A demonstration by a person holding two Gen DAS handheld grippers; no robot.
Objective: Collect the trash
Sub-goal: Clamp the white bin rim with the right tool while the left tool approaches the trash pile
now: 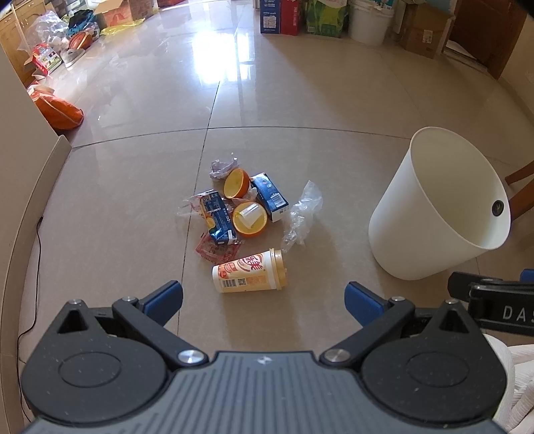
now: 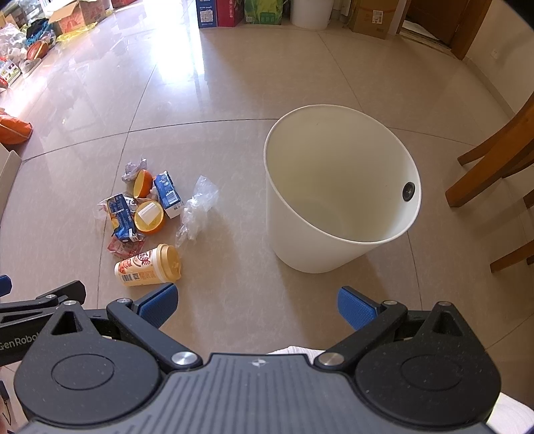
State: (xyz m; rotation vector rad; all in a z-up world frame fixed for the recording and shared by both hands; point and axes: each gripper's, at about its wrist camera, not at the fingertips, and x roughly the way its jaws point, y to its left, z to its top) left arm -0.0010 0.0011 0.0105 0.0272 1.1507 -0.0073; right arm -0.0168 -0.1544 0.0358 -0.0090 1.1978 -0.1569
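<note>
A small heap of trash lies on the tiled floor: a yellow-lidded drink cup (image 1: pixel 249 271) (image 2: pixel 148 269) on its side, two blue cartons (image 1: pixel 218 217) (image 1: pixel 269 197), two orange halves (image 1: pixel 249 218) (image 1: pixel 236 178), crumpled clear plastic (image 1: pixel 302 210) (image 2: pixel 197 208) and a red wrapper (image 1: pixel 213 250). To its right stands a white waste bin (image 1: pixel 437 207) (image 2: pixel 337 187), with nothing visible inside. My left gripper (image 1: pixel 263 302) hovers open just short of the cup. My right gripper (image 2: pixel 256 305) is open too, in front of the bin, holding nothing.
Wooden chair legs (image 2: pixel 494 157) stand right of the bin. Boxes and a white bucket (image 1: pixel 368 21) line the far wall. Bags, a ball and an orange sack (image 1: pixel 58 110) lie along the left side. A black cable (image 1: pixel 36 267) runs beside the left wall.
</note>
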